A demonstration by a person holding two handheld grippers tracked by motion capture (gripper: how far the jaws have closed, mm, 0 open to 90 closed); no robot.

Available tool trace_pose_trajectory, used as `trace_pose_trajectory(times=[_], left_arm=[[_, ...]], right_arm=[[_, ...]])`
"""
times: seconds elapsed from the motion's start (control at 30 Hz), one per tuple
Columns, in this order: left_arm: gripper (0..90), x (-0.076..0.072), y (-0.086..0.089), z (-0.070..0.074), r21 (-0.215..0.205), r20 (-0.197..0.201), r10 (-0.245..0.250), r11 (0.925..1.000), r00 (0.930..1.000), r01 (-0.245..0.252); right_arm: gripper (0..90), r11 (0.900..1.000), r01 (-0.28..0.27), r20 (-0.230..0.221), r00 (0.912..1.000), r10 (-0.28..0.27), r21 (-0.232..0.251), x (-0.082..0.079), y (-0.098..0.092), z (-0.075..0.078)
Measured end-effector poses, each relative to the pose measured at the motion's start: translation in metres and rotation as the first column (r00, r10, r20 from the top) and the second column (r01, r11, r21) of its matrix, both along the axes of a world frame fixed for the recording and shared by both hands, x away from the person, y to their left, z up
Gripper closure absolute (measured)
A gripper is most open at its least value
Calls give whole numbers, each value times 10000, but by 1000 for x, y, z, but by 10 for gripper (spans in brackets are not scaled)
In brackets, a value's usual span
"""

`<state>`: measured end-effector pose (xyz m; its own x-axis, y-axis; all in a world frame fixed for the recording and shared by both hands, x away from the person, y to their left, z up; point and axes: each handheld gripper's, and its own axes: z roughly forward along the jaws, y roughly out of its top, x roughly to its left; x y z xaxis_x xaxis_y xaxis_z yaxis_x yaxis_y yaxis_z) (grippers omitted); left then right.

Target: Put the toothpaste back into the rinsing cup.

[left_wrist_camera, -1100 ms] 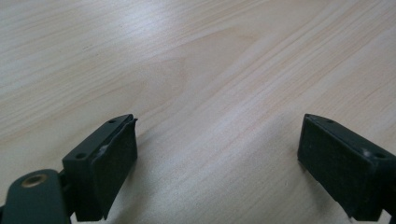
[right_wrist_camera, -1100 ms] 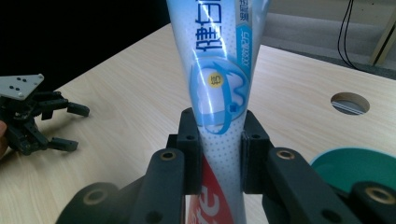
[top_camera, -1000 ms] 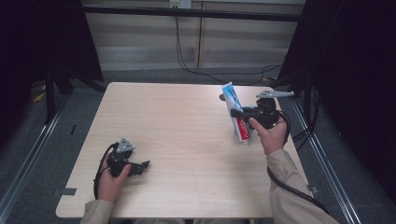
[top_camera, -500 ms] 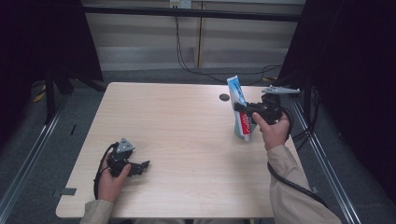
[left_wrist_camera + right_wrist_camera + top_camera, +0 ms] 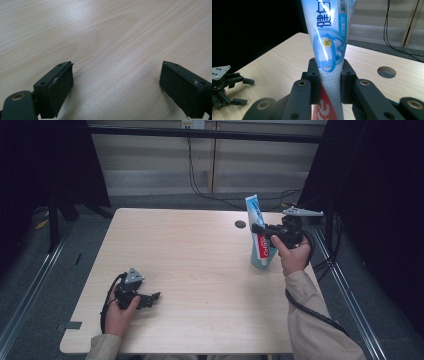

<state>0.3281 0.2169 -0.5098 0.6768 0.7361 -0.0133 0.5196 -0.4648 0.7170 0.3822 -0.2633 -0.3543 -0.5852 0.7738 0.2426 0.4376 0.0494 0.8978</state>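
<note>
- High view: the right gripper (image 5: 261, 231) pinches a toothpaste tube (image 5: 260, 232), standing nearly upright at the table's (image 5: 200, 260) far right, beside a round hole (image 5: 240, 224).
- The left gripper (image 5: 152, 298) rests near left, jaws spread, nothing between them.

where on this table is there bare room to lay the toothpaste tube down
Most of the table is bare: the whole middle, bordered by the left gripper near the front left and the toothpaste tube held upright in the right gripper at the right. The far left corner is free too. It is crowded only around the round hole beside the tube.
</note>
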Motion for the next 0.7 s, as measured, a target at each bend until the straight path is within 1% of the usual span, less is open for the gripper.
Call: trace_pose_trajectory(times=[0.17,0.23,0.47,0.53,0.57,0.63,0.7], left_arm=[[117,0,0,0,-3,-8,1,10000,10000,-1],[117,0,0,0,-4,-1,2,10000,10000,-2],[117,0,0,0,-4,-5,2,10000,10000,-2],[117,0,0,0,0,-5,0,10000,10000,0],[117,0,0,0,12,-5,11,10000,10000,-11],[117,0,0,0,9,-1,12,10000,10000,-12],[117,0,0,0,8,-5,12,10000,10000,-12]], right_arm=[[751,10000,25,146,9999,-26,76,3,-1,5],[751,9999,104,204,9997,-105,58,4,-1,8],[752,9992,295,457,9985,-307,258,9,-5,13],[751,9989,424,485,9979,-434,221,10,-6,14],[751,9990,387,509,9979,-398,228,11,-6,14],[751,9985,540,523,9971,-545,105,12,-6,14],[751,9982,575,494,9971,-583,158,14,-6,13]])
